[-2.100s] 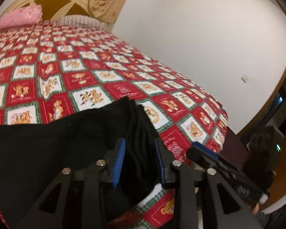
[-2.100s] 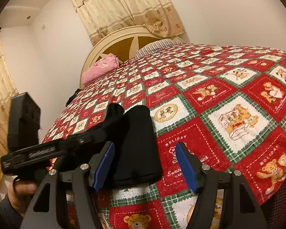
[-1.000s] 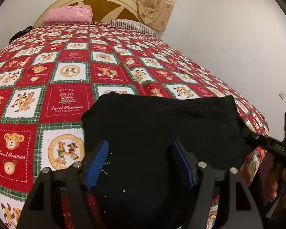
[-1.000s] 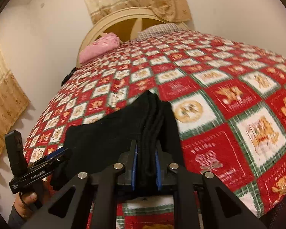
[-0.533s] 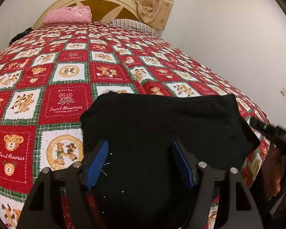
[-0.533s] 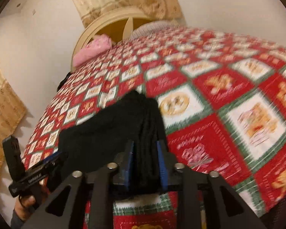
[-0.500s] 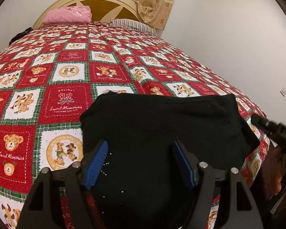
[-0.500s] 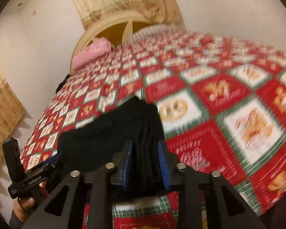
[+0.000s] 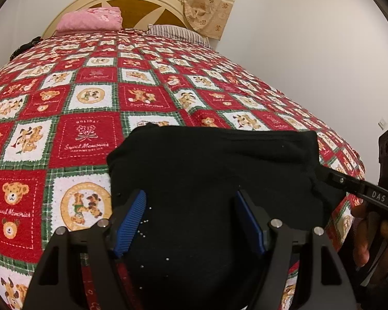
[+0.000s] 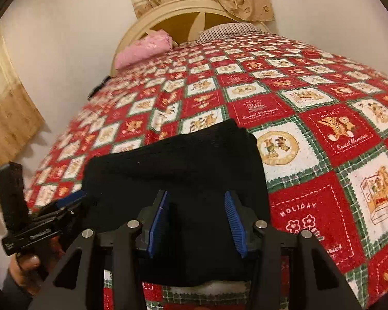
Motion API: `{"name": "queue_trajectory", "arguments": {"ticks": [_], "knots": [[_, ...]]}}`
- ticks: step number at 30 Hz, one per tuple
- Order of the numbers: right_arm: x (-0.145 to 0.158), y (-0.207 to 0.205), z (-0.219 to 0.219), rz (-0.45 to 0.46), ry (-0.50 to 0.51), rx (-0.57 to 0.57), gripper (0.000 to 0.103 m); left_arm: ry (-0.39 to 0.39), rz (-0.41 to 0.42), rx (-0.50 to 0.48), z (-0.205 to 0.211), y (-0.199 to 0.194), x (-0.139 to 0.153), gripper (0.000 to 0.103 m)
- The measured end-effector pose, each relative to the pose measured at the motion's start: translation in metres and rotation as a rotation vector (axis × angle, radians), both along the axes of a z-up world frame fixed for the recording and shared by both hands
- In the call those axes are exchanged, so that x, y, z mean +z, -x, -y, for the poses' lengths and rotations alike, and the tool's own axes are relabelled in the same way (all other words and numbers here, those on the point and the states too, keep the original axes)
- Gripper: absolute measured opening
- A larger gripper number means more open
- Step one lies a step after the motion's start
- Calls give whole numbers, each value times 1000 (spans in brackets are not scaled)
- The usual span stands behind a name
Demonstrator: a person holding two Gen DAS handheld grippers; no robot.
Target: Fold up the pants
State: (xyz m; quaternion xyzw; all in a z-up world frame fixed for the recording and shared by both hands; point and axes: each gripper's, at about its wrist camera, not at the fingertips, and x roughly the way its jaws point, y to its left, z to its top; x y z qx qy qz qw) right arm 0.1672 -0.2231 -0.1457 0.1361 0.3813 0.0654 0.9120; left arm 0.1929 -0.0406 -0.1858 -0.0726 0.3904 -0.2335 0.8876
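Black pants (image 9: 214, 165) lie folded into a compact block near the front edge of the bed, on the red checked bedspread (image 9: 90, 108). My left gripper (image 9: 191, 219) hovers open over their near part, blue pads apart and touching nothing. In the right wrist view the same pants (image 10: 183, 165) lie flat under my right gripper (image 10: 196, 222); its jaws are opening and the blue pads stand clear of the cloth between them. Each view shows the other gripper at its edge: the right gripper (image 9: 359, 188) by the pants' right corner, the left gripper (image 10: 64, 201) by their left side.
A pink pillow (image 9: 90, 22) and a striped pillow (image 9: 178, 33) lie against the cream headboard (image 9: 132, 2) at the far end. White walls and a beige curtain (image 9: 207, 2) stand behind. A person's hand (image 9: 362, 232) holds the right gripper's handle.
My right gripper, which pinched the folded edge of the pants a second ago, has let go and its jaws have spread; the pants now lie flat. My left gripper has stayed in place and open.
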Motion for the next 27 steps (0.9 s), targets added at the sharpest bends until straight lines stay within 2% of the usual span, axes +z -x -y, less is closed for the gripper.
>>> {"name": "queue_trajectory", "arguments": {"ticks": [9,15,16,18,19,21,24,27], "knots": [[17,0,-20,-1,97,7,47,7,-8,3,-7,11,1,73],[36,-18,-67,38,43,151,47,15,-3,12,-16,28,0,74],[37,-24,-79,42,35,184,47,13,-2,16,-17,30,-1,77],[38,-36,-102,51,35,250,47,3,-7,36,-20,31,-5,89],[38,-42,-113,51,42,278,47,15,-21,43,-23,30,-9,89],[35,-59,-132,34,26,346,47,28,-28,41,-25,31,-12,89],[31,-88,-150,-11,-2,404,47,8,-17,35,-21,32,-12,89],[17,-124,-168,-119,-44,487,51,-15,-7,28,-18,33,-13,90]]}}
